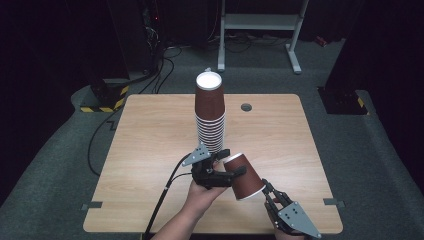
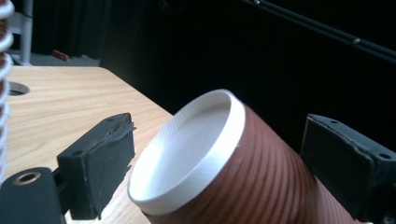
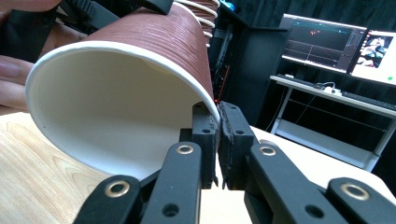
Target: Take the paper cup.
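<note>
Brown cup, tipped over the bench's near edge: right tongs clamp its rim, left tongs stand apart around its base. It looks like a handover; next, probably, onto the stack mid-bench.

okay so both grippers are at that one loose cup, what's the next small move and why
Probably close the left gripper on the cup. Its jaws stand open either side of the cup's closed end, apart from it, while the right gripper alone pinches the rim, cup tilted above the table. A second grip should steady it before it goes to the stack.
</note>
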### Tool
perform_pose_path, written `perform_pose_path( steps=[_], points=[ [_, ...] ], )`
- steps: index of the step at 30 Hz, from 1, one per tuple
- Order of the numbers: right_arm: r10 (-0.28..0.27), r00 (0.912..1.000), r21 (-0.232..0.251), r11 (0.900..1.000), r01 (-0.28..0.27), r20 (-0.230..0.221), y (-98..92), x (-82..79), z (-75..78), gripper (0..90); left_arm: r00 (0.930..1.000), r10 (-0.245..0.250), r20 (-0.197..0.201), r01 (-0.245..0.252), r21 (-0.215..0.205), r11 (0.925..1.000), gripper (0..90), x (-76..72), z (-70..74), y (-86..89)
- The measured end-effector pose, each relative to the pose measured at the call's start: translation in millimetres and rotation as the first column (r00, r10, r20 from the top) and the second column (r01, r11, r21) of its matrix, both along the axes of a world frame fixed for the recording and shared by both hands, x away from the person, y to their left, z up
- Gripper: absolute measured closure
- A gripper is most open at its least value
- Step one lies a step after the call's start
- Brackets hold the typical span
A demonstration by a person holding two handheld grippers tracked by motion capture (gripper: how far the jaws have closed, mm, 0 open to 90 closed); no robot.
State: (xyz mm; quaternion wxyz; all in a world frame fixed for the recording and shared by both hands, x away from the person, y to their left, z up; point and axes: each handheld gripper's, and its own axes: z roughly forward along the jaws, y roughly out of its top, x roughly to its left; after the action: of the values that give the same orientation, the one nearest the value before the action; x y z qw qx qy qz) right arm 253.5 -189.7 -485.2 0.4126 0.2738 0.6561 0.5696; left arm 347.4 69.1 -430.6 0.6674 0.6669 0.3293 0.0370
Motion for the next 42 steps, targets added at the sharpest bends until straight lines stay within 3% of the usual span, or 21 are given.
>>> perform_pose_path(
  steps=[8, 13, 17, 21, 22, 23, 24, 27, 28, 29, 30, 31, 32, 33, 35, 36, 37, 38, 40, 41, 42],
  points=[
    [-0.006, 0.9999, 0.005, 1.000, 0.006, -0.013, -3.3, 0.1, -0.4, 86.2, 0.9960, 0.072, 0.053, -0.074, 0.039, 0.9965, 16.7, -2.9, -0.4, 9.8],
    [-0.017, 0.9997, 0.009, 1.000, 0.017, -0.015, -6.8, 0.5, -0.2, 86.3, 0.9889, 0.103, 0.107, -0.106, 0.021, 0.9942, 37.7, -10.5, -1.2, 26.7],
    [-0.020, 0.9994, 0.009, 1.000, 0.021, -0.028, -9.0, 1.2, 0.0, 86.4, 0.9826, 0.126, 0.136, -0.136, 0.065, 0.9886, 45.0, -15.9, -3.8, 42.0],
    [-0.026, 0.9990, 0.010, 1.000, 0.027, -0.037, -9.5, 2.1, 0.2, 86.4, 0.9790, 0.146, 0.142, -0.164, 0.129, 0.9780, 49.7, -18.7, -13.6, 59.0],
    [-0.026, 0.9988, 0.007, 1.000, 0.026, -0.042, -9.9, 3.1, 0.3, 86.4, 0.9775, 0.157, 0.141, -0.180, 0.166, 0.9696, 50.4, -20.0, -20.9, 67.7],
    [-0.026, 0.9988, 0.007, 1.000, 0.026, -0.042, -9.9, 3.1, 0.3, 86.4, 0.9775, 0.157, 0.141, -0.180, 0.166, 0.9696, 51.0, -20.0, -20.9, 67.7],
    [-0.026, 0.9982, 0.006, 1.000, 0.027, -0.054, -10.3, 4.4, 0.4, 86.4, 0.9765, 0.167, 0.136, -0.192, 0.204, 0.9598, 51.5, -21.2, -28.8, 77.4],
    [-0.024, 0.9972, 0.003, 1.000, 0.024, -0.072, -11.7, 6.5, 0.6, 86.4, 0.9770, 0.178, 0.118, -0.201, 0.231, 0.9519, 52.5, -22.4, -36.0, 88.4],
    [-0.027, 0.9961, -0.010, 1.000, 0.026, -0.084, -12.6, 8.0, 0.7, 86.4, 0.9746, 0.194, 0.111, -0.218, 0.264, 0.9397, 52.2, -24.9, -42.2, 102.0],
    [-0.026, 0.9948, -0.013, 1.000, 0.024, -0.099, -13.6, 8.9, 1.0, 86.3, 0.9746, 0.194, 0.111, -0.218, 0.264, 0.9397, 51.8, -24.9, -42.2, 102.0],
    [-0.025, 0.9937, -0.010, 1.000, 0.024, -0.109, -14.4, 10.0, 1.2, 86.4, 0.9718, 0.209, 0.109, -0.233, 0.297, 0.9260, 50.9, -25.9, -46.8, 112.0],
    [-0.025, 0.9937, -0.010, 1.000, 0.024, -0.109, -14.4, 10.0, 1.2, 86.4, 0.9718, 0.209, 0.109, -0.233, 0.297, 0.9260, 50.1, -25.9, -46.8, 112.0],
    [-0.027, 0.9896, -0.018, 1.000, 0.025, -0.141, -16.4, 13.4, 1.9, 86.3, 0.9677, 0.229, 0.106, -0.251, 0.341, 0.9058, 49.4, -26.6, -52.6, 121.4],
    [-0.027, 0.9896, -0.018, 1.000, 0.025, -0.141, -16.4, 13.4, 1.9, 86.3, 0.9677, 0.229, 0.106, -0.251, 0.341, 0.9058, 48.6, -26.6, -52.6, 121.4],
    [-0.025, 0.9854, -0.023, 1.000, 0.021, -0.169, -18.2, 16.5, 2.4, 86.3, 0.9651, 0.242, 0.101, -0.262, 0.394, 0.8808, 48.3, -25.7, -59.1, 129.9],
    [-0.029, 0.9809, -0.047, 0.999, 0.020, -0.193, -19.2, 18.1, 2.9, 86.3, 0.9610, 0.261, 0.092, -0.274, 0.443, 0.8533, 45.7, -23.8, -66.8, 137.0],
    [-0.029, 0.9809, -0.047, 0.999, 0.020, -0.193, -19.2, 18.1, 2.9, 86.3, 0.9610, 0.261, 0.092, -0.274, 0.443, 0.8533, 44.8, -23.8, -66.8, 137.0],
    [-0.032, 0.9755, -0.065, 0.998, 0.018, -0.218, -19.9, 20.0, 3.2, 86.3, 0.9558, 0.283, 0.079, -0.286, 0.478, 0.8303, 44.2, -21.9, -74.6, 142.9],
    [-0.035, 0.9688, -0.080, 0.997, 0.016, -0.246, -20.8, 21.8, 3.8, 86.3, 0.9501, 0.305, 0.066, -0.295, 0.507, 0.8102, 42.2, -19.3, -81.7, 147.2],
    [-0.035, 0.9688, -0.080, 0.997, 0.016, -0.246, -20.8, 21.8, 3.8, 86.3, 0.9501, 0.305, 0.066, -0.295, 0.507, 0.8102, 41.5, -19.3, -81.7, 147.2],
    [-0.038, 0.9654, -0.088, 0.996, 0.016, -0.258, -21.5, 22.8, 4.3, 86.3, 0.9472, 0.315, 0.063, -0.300, 0.521, 0.7990, 41.5, -18.3, -84.9, 148.7]
  ],
)
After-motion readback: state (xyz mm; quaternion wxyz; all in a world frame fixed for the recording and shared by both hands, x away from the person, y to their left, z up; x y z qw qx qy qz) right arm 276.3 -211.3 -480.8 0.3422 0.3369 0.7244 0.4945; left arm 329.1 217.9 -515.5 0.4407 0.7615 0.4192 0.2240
